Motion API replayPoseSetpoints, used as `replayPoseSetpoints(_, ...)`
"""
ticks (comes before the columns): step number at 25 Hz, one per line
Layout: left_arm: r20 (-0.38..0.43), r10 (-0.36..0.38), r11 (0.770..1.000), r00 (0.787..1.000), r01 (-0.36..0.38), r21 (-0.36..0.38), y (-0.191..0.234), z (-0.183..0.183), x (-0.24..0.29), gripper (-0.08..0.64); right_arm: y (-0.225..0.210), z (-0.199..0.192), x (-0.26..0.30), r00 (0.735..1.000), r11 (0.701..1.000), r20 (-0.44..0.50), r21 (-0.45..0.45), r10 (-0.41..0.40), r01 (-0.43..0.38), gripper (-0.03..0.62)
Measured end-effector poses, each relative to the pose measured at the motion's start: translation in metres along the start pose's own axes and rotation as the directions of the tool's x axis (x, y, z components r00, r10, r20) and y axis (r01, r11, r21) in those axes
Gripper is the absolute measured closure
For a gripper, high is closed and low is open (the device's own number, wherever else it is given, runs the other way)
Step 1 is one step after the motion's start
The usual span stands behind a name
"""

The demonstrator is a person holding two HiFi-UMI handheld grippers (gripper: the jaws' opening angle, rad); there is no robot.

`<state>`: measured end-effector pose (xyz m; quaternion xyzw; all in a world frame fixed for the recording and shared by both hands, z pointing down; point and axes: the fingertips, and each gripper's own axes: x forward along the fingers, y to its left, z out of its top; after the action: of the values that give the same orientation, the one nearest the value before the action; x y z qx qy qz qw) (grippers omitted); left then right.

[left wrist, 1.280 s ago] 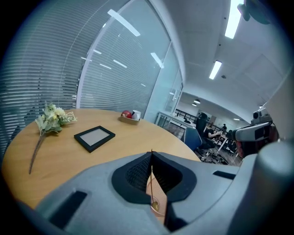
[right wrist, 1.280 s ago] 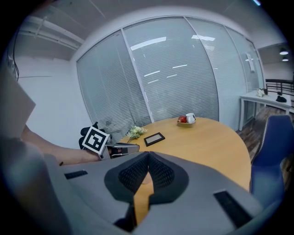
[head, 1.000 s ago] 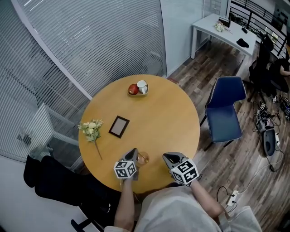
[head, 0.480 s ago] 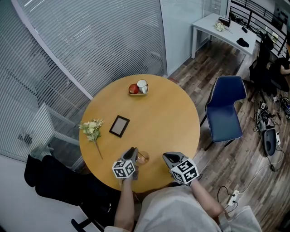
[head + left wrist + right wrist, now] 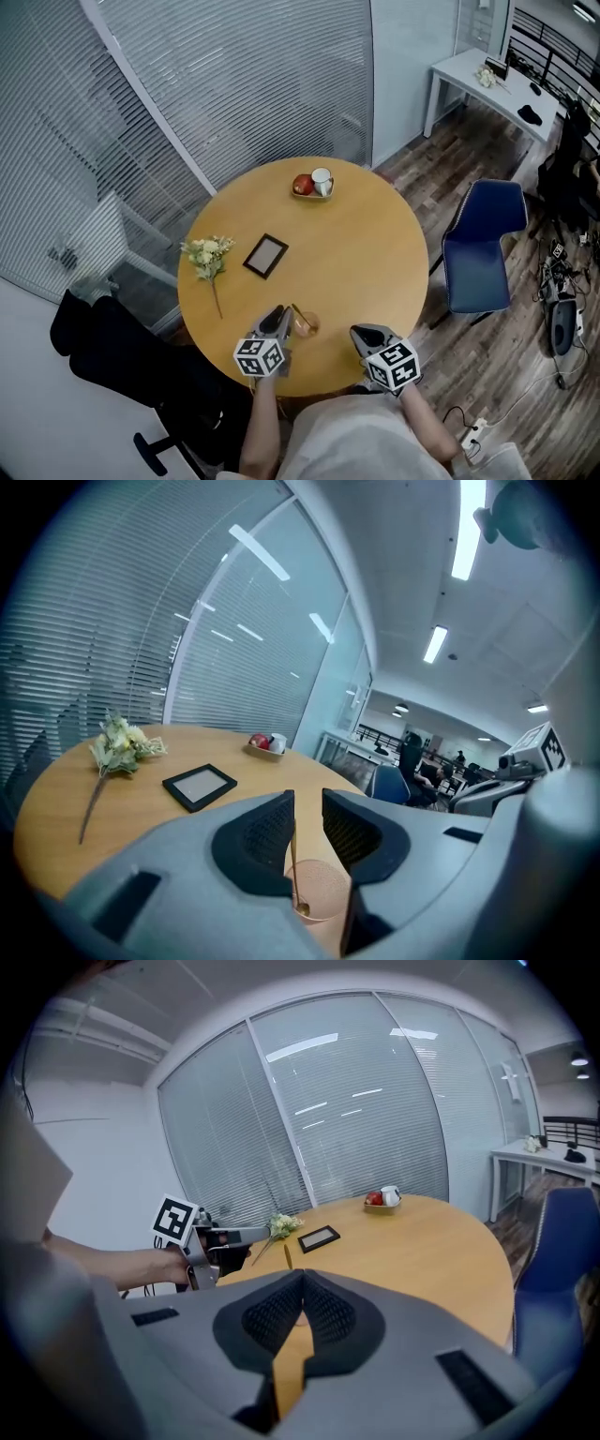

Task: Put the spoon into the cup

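A clear pinkish cup (image 5: pixel 307 326) stands near the front edge of the round wooden table (image 5: pixel 375 244). A thin gold spoon (image 5: pixel 298 314) stands in it, handle leaning up and left. My left gripper (image 5: pixel 277 315) sits just left of the cup. In the left gripper view its jaws (image 5: pixel 307 803) are a little apart, and the spoon (image 5: pixel 292 874) rises along the left jaw with its bowl down in the cup (image 5: pixel 319 892). My right gripper (image 5: pixel 361 331) hovers right of the cup, shut and empty (image 5: pixel 302 1283).
A black picture frame (image 5: pixel 266 255) and a flower bunch (image 5: pixel 208 253) lie on the table's left half. At the far edge sits a small dish (image 5: pixel 314 194) with a red apple and a white mug. A blue chair (image 5: pixel 478 248) stands to the right.
The head view has shifted, so the table sits further right and lower in frame. The spoon's handle now shows sticking out of the cup. Both grippers keep their places beside the cup.
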<state>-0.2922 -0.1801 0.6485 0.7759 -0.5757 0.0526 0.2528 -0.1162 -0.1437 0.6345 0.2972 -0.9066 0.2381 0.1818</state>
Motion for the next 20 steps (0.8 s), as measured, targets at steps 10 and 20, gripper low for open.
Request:
replayPoseSetpoints(10,0.072,0.06,0.998,0.996,-0.06,0.01,-0.024,0.004,-0.054,0.482,0.02,-0.02,0.005,0.996,0.997,-0.057,-0.025,0.075,-0.077,0.595)
replayPoseSetpoints(20,0.013,0.132,0.991,0.991,-0.133,0.034,-0.034,-0.028,-0.088,0.482,0.013,-0.023,0.007,0.998,0.999,-0.052,-0.021,0.044,-0.045,0.594)
